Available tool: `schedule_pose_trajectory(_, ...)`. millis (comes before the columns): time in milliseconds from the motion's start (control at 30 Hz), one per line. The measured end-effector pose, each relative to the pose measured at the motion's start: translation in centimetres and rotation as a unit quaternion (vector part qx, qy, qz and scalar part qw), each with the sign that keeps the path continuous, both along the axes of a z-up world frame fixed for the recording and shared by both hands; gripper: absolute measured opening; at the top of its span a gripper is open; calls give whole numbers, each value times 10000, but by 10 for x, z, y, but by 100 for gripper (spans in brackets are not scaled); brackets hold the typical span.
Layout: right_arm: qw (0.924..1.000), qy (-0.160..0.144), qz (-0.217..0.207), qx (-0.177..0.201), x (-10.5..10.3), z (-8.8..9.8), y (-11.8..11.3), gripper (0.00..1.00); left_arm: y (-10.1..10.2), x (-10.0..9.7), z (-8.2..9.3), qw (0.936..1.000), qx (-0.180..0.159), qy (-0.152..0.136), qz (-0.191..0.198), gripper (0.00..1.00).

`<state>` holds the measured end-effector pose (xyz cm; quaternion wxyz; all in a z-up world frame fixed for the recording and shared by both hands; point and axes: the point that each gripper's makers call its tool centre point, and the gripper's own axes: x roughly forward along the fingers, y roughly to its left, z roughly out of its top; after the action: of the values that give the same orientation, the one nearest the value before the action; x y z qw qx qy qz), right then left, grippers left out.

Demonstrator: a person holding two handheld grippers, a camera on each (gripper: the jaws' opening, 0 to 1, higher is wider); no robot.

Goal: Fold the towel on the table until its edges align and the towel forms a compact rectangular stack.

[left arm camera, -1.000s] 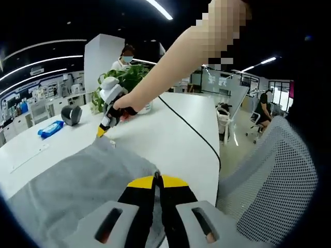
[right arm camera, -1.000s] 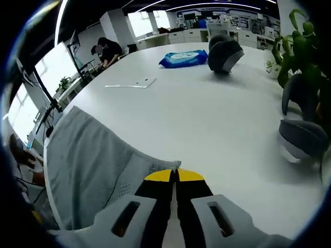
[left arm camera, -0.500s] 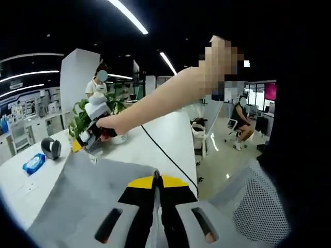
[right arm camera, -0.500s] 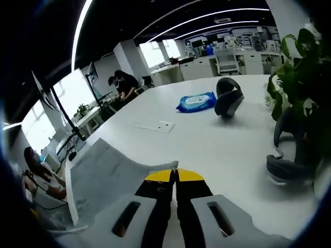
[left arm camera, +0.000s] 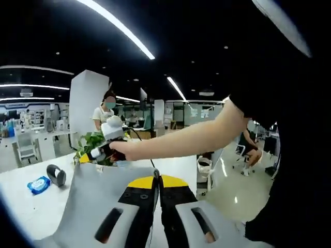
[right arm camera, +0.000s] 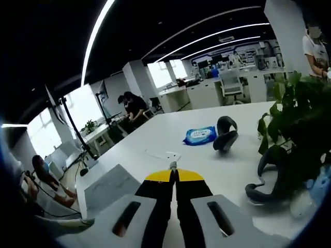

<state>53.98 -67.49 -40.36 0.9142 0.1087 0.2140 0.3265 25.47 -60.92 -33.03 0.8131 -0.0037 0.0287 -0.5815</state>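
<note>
Both tools are up off the tabletop with the grey towel slung between them. In the left gripper view the left tool is clenched on a corner of the cloth, yellow tips pressed together, and the towel spreads away to the left toward the right tool, which comes in at the far edge of the cloth. In the right gripper view the right tool is likewise clamped on the towel, a sliver of fabric peeking out at its tips, the rest draping down to the left.

So where are we? I'd say mid-fold: one edge lifted, nothing laid over yet, no stack formed. Left to do: carry that edge across, line up the edges, set it flat. Far off sit a blue packet, a dark headset and a leafy plant.
</note>
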Motion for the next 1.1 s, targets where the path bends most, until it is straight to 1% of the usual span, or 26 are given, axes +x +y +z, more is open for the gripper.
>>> schedule_pose_trajectory(67,10000,-44,-25,31,-1,12,-11,0,-11,-6,3,9999,61,-148,29,3)
schedule_pose_trajectory(100,10000,-59,-23,58,3,15,-19,0,-15,-8,5,9998,80,-175,50,3)
schedule_pose_trajectory(133,9999,-92,-29,78,3,21,-25,0,-21,-10,6,9999,66,-139,50,3)
schedule_pose_trajectory(233,9997,-156,1,183,4,32,-33,0,-32,-15,12,9999,-7,-120,56,3)
schedule_pose_trajectory(300,9997,-197,28,171,6,37,-37,0,-37,-16,16,9998,-23,-189,98,3)
schedule_pose_trajectory(333,9996,-230,55,146,8,39,-38,0,-39,-16,18,9995,7,-269,145,3)
schedule_pose_trajectory(400,9996,-227,55,152,13,40,-40,0,-41,-15,19,9988,73,-396,265,3)
schedule_pose_trajectory(433,9996,-216,61,193,15,41,-39,0,-40,-15,20,9988,62,-384,301,3)
schedule_pose_trajectory(467,9995,-215,68,207,16,41,-38,0,-37,-13,19,9988,12,-268,403,3)
schedule_pose_trajectory(500,9994,-215,109,234,16,42,-31,0,-33,-12,19,9986,-5,-202,486,3)
schedule_pose_trajectory(533,9994,-208,121,238,17,42,-29,0,-26,-11,20,9979,-24,-211,606,3)
schedule_pose_trajectory(567,9993,-211,164,251,15,42,-21,0,-20,-11,22,9974,-46,-274,664,3)
schedule_pose_trajectory(600,9992,-225,199,268,15,43,-15,0,-10,-12,23,9969,-77,-303,719,3)
schedule_pose_trajectory(633,9990,-247,238,296,14,46,-6,0,-7,-12,23,9968,-88,-313,730,3)
schedule_pose_trajectory(667,9988,-272,263,316,14,49,1,0,4,-13,25,9965,-110,-367,745,3)
schedule_pose_trajectory(700,9984,-294,307,377,11,54,15,0,11,-14,25,9963,-110,-422,741,3)
schedule_pose_trajectory(733,9981,-305,344,402,10,56,23,0,23,-14,27,9953,-95,-576,776,3)
schedule_pose_trajectory(767,9980,-318,373,404,9,59,32,0,32,-15,28,9947,-82,-642,795,3)
schedule_pose_trajectory(867,9973,-366,518,377,9,68,68,0,69,-16,28,9930,-14,-773,889,3)
schedule_pose_trajectory(900,9972,-384,539,346,9,69,76,0,78,-15,27,9927,-9,-779,917,3)
schedule_pose_trajectory(933,9973,-406,539,302,10,70,88,0,94,-13,26,9925,-55,-730,984,3)
schedule_pose_trajectory(967,9974,-410,532,256,9,71,95,0,102,-11,25,9926,-102,-658,1018,3)
schedule_pose_trajectory(1000,9977,-389,517,183,11,69,105,0,112,-10,23,9928,-152,-542,1053,3)
schedule_pose_trajectory(1033,9980,-364,500,153,13,66,111,0,123,-9,19,9931,-138,-380,1104,3)
schedule_pose_trajectory(1067,9983,-290,497,108,13,61,120,0,130,-8,16,9928,-102,-384,1128,3)
schedule_pose_trajectory(1100,9990,-109,417,154,10,55,127,0,139,-8,11,9926,5,-420,1136,3)
